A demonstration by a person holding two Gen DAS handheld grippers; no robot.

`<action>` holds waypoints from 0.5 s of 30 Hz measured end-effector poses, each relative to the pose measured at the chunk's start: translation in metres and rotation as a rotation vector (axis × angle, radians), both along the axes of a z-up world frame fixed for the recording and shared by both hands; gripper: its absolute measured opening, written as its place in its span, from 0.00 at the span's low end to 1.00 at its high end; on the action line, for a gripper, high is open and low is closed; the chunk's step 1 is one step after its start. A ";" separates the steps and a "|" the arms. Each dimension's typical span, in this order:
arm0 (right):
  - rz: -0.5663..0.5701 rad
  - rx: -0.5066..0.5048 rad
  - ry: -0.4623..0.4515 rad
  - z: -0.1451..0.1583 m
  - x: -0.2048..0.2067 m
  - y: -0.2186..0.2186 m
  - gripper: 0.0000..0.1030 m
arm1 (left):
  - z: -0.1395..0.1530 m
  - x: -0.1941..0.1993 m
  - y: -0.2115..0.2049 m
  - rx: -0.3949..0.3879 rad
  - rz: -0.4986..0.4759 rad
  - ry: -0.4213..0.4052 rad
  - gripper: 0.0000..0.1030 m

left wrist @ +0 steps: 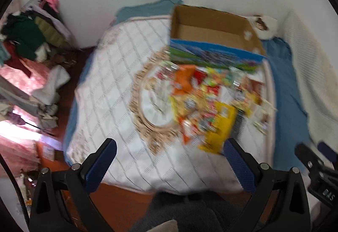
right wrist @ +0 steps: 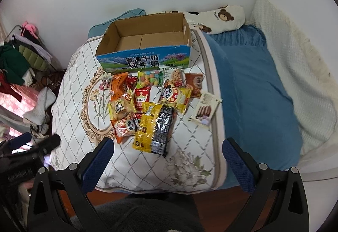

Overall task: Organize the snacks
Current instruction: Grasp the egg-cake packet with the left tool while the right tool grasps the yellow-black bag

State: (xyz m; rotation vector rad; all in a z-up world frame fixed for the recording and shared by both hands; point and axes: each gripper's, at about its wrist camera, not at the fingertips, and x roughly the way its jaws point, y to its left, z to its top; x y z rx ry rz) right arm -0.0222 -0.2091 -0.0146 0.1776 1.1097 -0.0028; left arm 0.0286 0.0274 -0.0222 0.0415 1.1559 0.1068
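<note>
Cardboard box (right wrist: 145, 59) front "青海牛奶 纯牛奶", left gripper (right wrist: 45, 144) body "045"

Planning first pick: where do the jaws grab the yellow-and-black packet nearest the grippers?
Probably the yellow-and-black packet's near short end, approached from above and the front. It lies flat on the quilt with that end clear of the snack pile; its far end abuts other packets.

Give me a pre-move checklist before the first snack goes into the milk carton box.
1. Open-topped blue printed cardboard box holds nothing: ok.
2. Right gripper open, nothing between its fingers: ok.
3. Left gripper open, nothing held: ok.
4. Pile of colourful snack packets lies on the white quilted cover just in front of the box: ok.
5. Nearest target, yellow and black foil packet, unobstructed: ok.
6. Left wrist view sharp: not ok, motion-blurred.
</note>
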 end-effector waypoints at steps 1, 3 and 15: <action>-0.007 0.024 0.012 -0.011 0.006 0.000 1.00 | -0.005 0.005 0.003 0.021 0.007 0.003 1.00; -0.016 0.063 0.030 -0.040 0.020 0.005 1.00 | -0.026 0.021 0.011 0.083 0.021 0.007 1.00; -0.075 0.130 0.227 -0.227 0.109 0.041 1.00 | -0.164 0.096 -0.017 0.393 -0.333 0.120 1.00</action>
